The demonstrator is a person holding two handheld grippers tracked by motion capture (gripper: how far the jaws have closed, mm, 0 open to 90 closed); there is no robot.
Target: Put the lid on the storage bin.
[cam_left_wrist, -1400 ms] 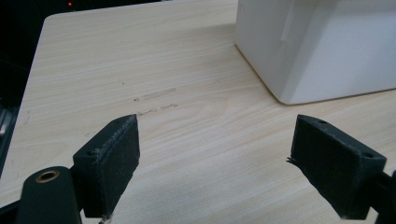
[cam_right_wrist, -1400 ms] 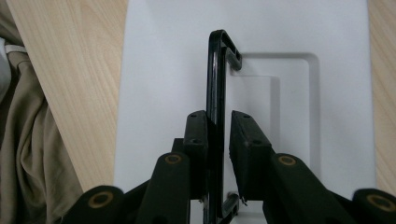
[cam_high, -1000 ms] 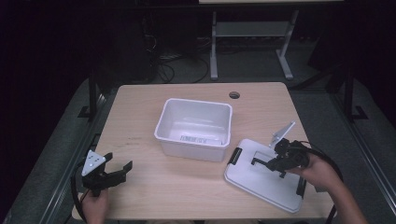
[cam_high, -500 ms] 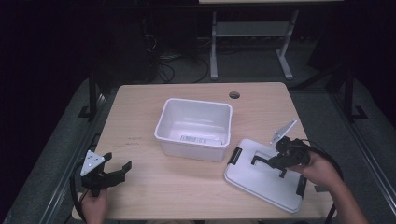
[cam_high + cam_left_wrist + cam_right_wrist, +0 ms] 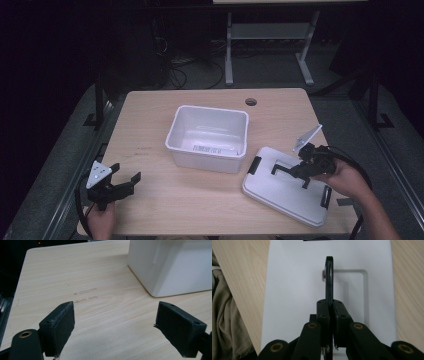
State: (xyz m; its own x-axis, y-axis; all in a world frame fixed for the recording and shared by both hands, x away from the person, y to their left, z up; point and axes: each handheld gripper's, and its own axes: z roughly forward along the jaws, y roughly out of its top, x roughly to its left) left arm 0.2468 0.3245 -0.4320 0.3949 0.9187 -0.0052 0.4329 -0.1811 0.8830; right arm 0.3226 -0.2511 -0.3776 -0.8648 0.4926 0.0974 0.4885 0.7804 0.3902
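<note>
While the left gripper (image 5: pixel 122 186) idles with jaws wide apart, the right gripper (image 5: pixel 290 172) clamps the lid's (image 5: pixel 280 192) black handle (image 5: pixel 329 277) between its jaws.

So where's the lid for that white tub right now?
The lid lies flat on the table at the right of the high view, just beside the tub, with the right gripper clamped on its black handle.

Left tongs (image 5: pixel 125 182): held low by the left hand (image 5: pixel 102 220), jaws standing wide apart, nothing between them. Right tongs (image 5: pixel 290 172): held by the right hand (image 5: pixel 345 177), forearm entering from the lower right; both jaws pressed together on a thin black handle (image 5: pixel 329 277).
</note>
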